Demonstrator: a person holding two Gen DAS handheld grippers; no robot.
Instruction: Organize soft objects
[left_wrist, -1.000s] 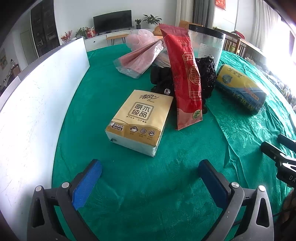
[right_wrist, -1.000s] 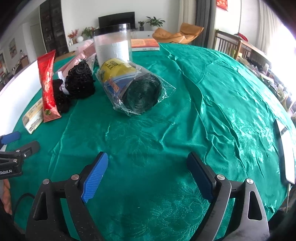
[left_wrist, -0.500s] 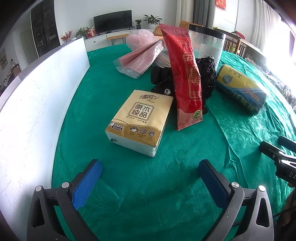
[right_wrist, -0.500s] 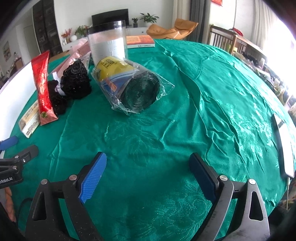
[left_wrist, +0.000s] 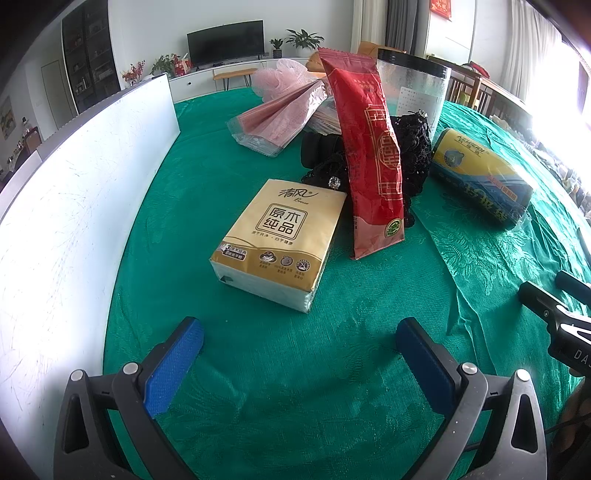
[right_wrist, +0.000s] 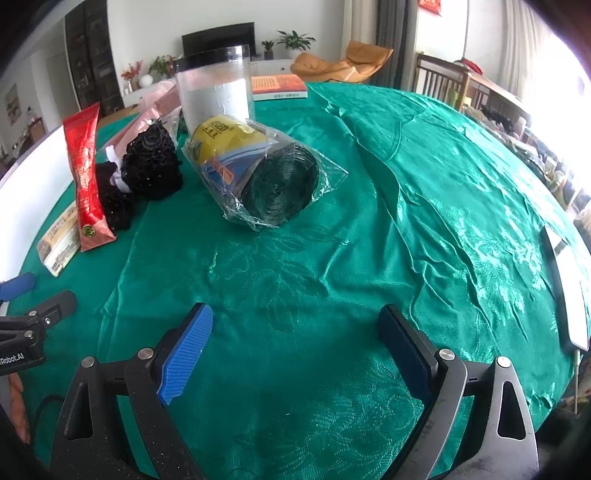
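While left tongs (left_wrist: 299, 332) gape, tissue pack (left_wrist: 282, 240) just ahead

Tissue pack (left_wrist: 280, 242) flat beside leaning red pouch (left_wrist: 369, 158), black lace (left_wrist: 413, 155).

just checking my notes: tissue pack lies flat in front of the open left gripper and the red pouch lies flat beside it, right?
Not quite. The red pouch is not flat: in the left wrist view it stands tilted, leaning back on the black lace bundle. The tissue pack does lie flat ahead of the open left gripper.
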